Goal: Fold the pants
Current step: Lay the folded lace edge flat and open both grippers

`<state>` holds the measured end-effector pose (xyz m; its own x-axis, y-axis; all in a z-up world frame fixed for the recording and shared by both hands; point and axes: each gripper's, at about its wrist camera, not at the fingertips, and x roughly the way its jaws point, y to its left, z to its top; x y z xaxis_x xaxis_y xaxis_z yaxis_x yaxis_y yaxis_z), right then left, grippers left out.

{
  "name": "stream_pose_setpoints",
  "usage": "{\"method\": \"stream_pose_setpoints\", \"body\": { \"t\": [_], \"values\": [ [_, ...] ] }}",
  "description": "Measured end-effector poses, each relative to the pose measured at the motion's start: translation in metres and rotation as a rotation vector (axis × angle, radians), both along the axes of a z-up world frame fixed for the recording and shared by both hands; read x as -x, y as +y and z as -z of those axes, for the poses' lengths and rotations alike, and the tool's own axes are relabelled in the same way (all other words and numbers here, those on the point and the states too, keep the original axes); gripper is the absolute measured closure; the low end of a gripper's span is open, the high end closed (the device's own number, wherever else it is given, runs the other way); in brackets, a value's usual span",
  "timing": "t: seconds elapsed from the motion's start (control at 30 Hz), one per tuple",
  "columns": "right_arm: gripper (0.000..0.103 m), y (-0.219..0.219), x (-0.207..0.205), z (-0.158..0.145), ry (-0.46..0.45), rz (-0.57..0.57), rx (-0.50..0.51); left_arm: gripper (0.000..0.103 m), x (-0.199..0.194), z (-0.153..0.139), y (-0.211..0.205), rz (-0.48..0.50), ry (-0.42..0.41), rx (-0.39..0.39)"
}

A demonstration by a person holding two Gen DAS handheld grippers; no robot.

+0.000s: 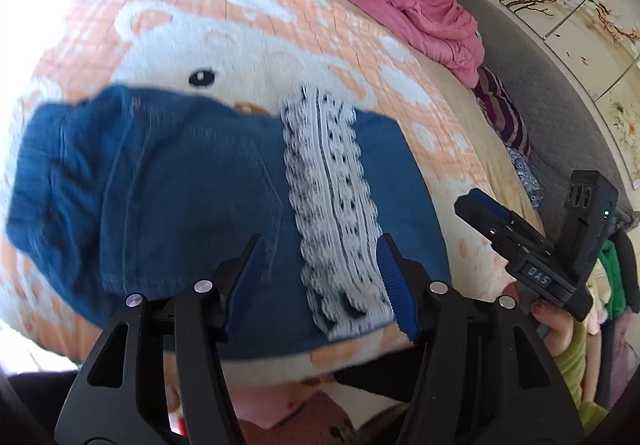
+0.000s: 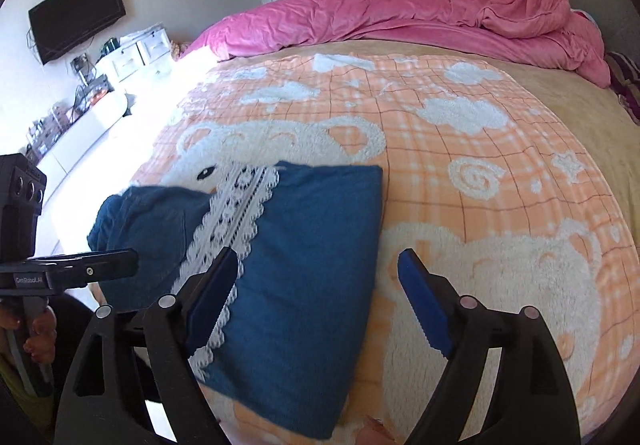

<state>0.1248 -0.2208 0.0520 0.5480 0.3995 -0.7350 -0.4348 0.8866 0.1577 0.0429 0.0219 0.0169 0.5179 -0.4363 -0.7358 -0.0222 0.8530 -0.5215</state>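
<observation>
Both grippers, left and right, stand apart-jawed, holding nothing. Folded blue pants w/ lace trim lie loose on the fleece blanket. Risk: a fingertip snagging the lace on a low pass would drag the fold apart.

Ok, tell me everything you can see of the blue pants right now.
The blue pants lie folded into a compact, roughly rectangular bundle on the orange-and-white fleece blanket. The fabric looks like soft denim or woven cotton, with seams and a pocket outline showing. A band of white lace trim runs across the top layer. One end looks bunched and less tidy. Both the left gripper and the right gripper hover open over it, gripping nothing; contact cannot be ruled out.
</observation>
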Motion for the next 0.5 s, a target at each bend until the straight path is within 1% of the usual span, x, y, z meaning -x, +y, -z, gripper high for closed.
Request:
{"method": "stream_pose_setpoints", "body": {
  "t": [0.07, 0.13, 0.23, 0.37, 0.43, 0.47, 0.5],
  "values": [
    [0.021, -0.003, 0.006, 0.003, 0.007, 0.006, 0.012, 0.053, 0.007, 0.003, -0.002, 0.007, 0.013, 0.020],
    [0.021, -0.006, 0.012, 0.006, 0.019, 0.008, 0.000, 0.054, 0.015, 0.007, -0.009, 0.023, 0.027, 0.030],
    [0.021, -0.008, 0.019, 0.005, 0.022, -0.002, -0.010, 0.054, 0.021, 0.015, -0.021, 0.042, 0.054, 0.023],
    [0.021, -0.009, 0.022, 0.005, 0.013, 0.008, 0.009, 0.054, 0.017, 0.026, -0.031, 0.030, 0.098, 0.022],
    [0.021, -0.010, 0.023, 0.004, 0.002, 0.010, 0.018, 0.055, 0.012, 0.030, -0.033, 0.008, 0.116, 0.045],
    [0.021, -0.010, 0.023, 0.004, -0.002, 0.009, 0.022, 0.059, 0.009, 0.032, -0.036, 0.010, 0.117, 0.039],
    [0.021, -0.010, 0.023, 0.004, -0.002, 0.008, 0.022, 0.072, 0.007, 0.035, -0.038, 0.005, 0.120, 0.024]
  ]
}}
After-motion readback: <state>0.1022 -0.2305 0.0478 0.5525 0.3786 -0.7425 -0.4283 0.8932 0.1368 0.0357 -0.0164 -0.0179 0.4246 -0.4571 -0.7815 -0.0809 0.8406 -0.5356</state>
